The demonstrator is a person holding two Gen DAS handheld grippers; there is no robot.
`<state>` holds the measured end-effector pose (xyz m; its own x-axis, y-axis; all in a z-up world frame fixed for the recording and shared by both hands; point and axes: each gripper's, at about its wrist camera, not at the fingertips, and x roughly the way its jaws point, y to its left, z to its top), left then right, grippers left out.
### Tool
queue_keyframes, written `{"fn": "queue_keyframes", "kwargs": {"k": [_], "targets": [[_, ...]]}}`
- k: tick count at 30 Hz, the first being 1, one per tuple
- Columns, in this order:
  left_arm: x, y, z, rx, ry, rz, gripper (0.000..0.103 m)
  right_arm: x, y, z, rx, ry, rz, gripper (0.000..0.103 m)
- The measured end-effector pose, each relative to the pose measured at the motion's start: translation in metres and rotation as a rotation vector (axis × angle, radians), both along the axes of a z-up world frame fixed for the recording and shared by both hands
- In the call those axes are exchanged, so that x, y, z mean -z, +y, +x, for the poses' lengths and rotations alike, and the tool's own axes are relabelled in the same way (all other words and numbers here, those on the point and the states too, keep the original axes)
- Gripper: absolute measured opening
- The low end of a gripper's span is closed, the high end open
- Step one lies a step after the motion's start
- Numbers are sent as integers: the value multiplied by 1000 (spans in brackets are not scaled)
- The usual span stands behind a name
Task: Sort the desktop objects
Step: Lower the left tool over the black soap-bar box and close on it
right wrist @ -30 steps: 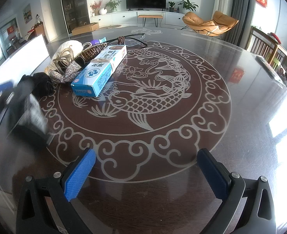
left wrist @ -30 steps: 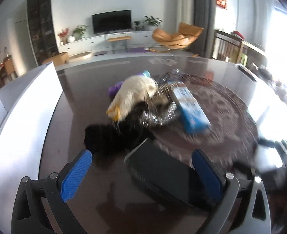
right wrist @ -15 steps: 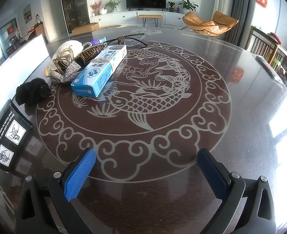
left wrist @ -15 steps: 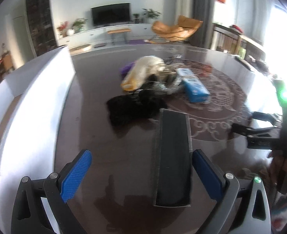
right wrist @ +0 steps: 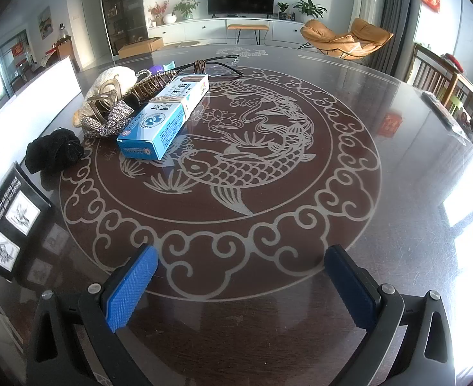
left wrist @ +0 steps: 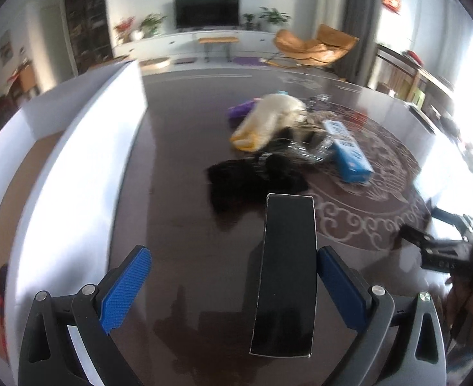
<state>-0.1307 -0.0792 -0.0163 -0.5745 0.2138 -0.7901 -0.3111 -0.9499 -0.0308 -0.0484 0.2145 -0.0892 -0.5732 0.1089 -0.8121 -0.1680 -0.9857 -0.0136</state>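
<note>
Blurring hides details of the pile [left wrist: 288, 135] beyond left gripper [left wrist: 233, 276].

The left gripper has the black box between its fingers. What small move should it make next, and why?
Probably close the left gripper on the black box. Its jaws stand wide open: the box is close to one finger, while the other finger is far from it, so nothing clamps it yet. The white bin stands to the left.
</note>
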Motion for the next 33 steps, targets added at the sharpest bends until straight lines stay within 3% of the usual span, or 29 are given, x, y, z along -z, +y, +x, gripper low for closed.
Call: {"fn": "queue_keyframes", "kwargs": {"k": [4,9,15,21,22,26,30,31,33], "targets": [[-4,-8,-3,-32,11,-11,103,0,0,0,0,0,0,103],[2,-1,-7,-55,7,-83,103,0,0,-1,0,0,0,103],[13,13,-1,0,10,-147,103,1,0,-1,0,0,0,103],[37,15,-10,-8,-48,-177,103,1,-1,-1,0,0,0,103],[41,13,-13,-11,-58,-176,103,0,0,0,0,0,0,103],[46,-1,-22,-40,-84,-51,103,0,0,-1,0,0,0,103],[46,5,-21,-2,-66,-54,102,0,0,0,0,0,0,103],[44,8,-17,19,-38,-50,78,0,0,0,0,0,0,103],[39,8,-11,12,17,-46,58,0,0,0,0,0,0,103]]}}
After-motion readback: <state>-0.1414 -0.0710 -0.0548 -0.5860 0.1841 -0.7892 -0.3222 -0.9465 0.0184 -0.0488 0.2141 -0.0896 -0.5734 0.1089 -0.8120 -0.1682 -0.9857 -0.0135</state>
